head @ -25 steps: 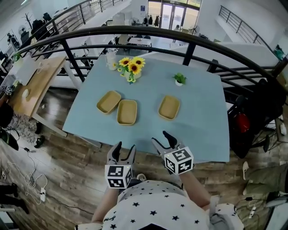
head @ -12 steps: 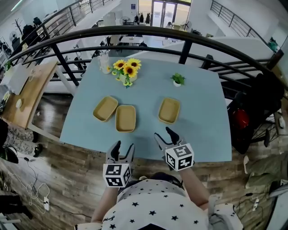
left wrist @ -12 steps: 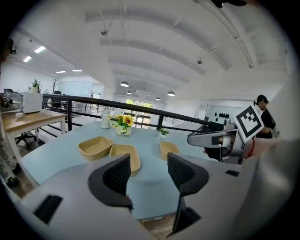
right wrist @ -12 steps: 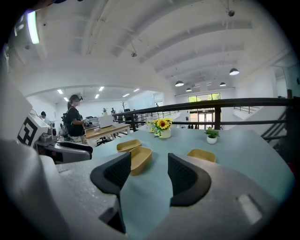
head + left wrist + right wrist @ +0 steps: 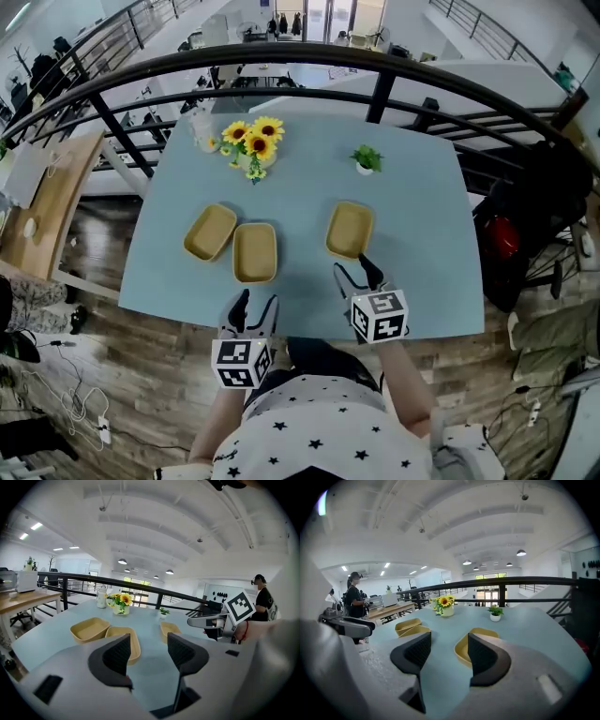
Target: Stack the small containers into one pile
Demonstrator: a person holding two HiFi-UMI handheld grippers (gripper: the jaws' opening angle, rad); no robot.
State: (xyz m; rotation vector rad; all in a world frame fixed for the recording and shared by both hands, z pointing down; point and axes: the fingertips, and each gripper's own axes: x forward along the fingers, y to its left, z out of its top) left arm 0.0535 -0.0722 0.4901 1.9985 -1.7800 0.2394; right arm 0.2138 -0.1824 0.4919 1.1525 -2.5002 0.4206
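While the left gripper and right gripper both gape empty over the blue table's lower edge, we judge the right should pinch the near short rim of the lone tan tray, right of frame centre, squarely. It lies mouth-up, long axis running up-frame, leaning slightly right.
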